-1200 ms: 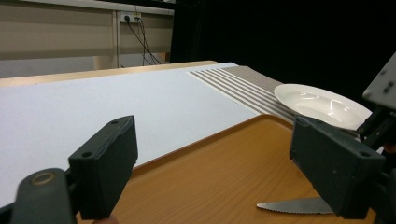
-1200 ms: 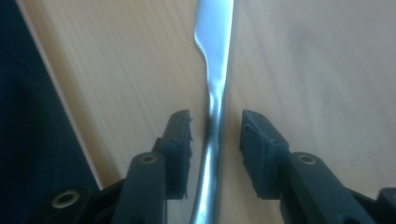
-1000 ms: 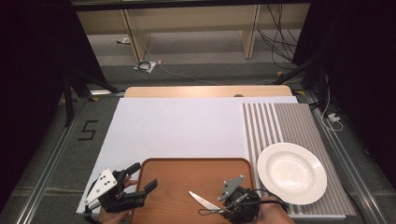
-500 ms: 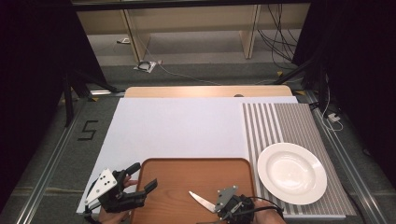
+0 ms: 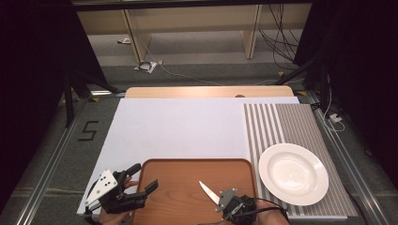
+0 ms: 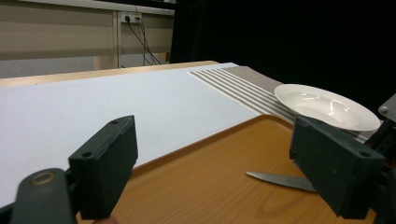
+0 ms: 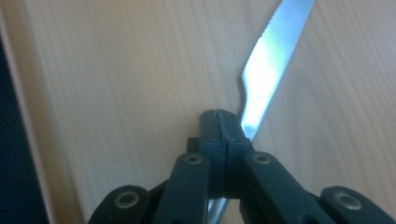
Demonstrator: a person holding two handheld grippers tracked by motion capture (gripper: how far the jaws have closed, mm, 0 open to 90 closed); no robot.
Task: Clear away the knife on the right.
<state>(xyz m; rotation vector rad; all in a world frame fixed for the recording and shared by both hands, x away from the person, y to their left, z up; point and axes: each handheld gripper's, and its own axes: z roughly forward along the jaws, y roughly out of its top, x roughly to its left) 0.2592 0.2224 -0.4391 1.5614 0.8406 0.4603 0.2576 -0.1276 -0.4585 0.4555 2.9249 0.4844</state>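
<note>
The left gripper [image 5: 138, 183], jaws wide apart and holding nothing, sits at the left edge of the rectangular brown wooden tray [image 5: 178, 176]. The right gripper [image 7: 218, 122] is clamped on a serrated steel knife [image 5: 208, 191] over the tray. A round white plate [image 5: 294, 173] rests on the striped mat [image 5: 281, 123].

Wooden table [image 5: 187, 92], white sheet [image 5: 183, 126] on it, striped mat [image 5: 286, 122], brown tray [image 5: 187, 187]
</note>
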